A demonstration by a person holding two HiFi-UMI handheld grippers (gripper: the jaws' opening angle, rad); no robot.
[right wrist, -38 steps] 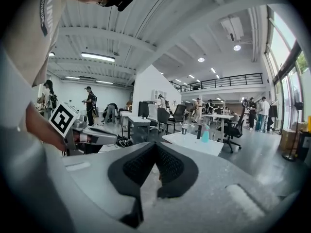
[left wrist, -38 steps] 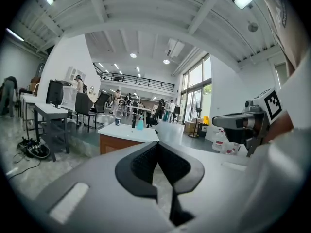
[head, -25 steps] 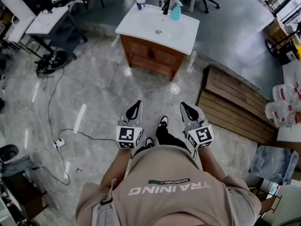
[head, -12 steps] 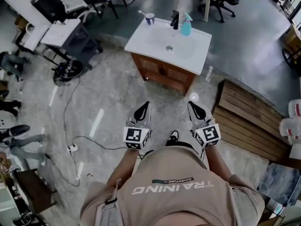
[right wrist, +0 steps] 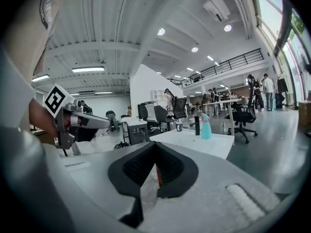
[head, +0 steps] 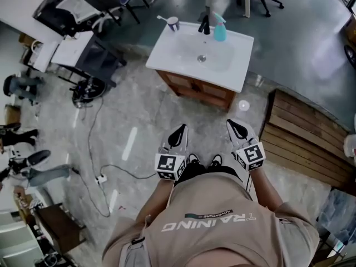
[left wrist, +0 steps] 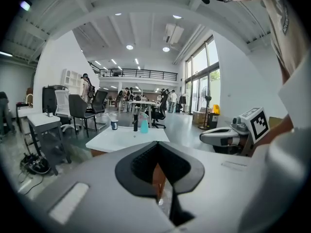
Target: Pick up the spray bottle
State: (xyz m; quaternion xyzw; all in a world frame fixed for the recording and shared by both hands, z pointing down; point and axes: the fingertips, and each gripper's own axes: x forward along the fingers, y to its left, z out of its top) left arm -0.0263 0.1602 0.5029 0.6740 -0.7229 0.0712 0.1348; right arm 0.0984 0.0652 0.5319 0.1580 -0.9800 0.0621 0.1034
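Teal plastic spray bottle with a white trigger head (head: 220,29) well ahead of you; approach step.
It stands upright at the far edge of the white washbasin top on the wooden cabinet (head: 236,74), just beside the black tap (head: 205,25). A white cup holding a toothbrush (head: 173,22) sits at the far left corner. Your left gripper (head: 179,131) and right gripper (head: 235,127) hang side by side over the floor, well short of the cabinet, jaws pressed together on nothing. Next, I judge, you close in, spread one gripper's jaws and line them around the bottle's body.
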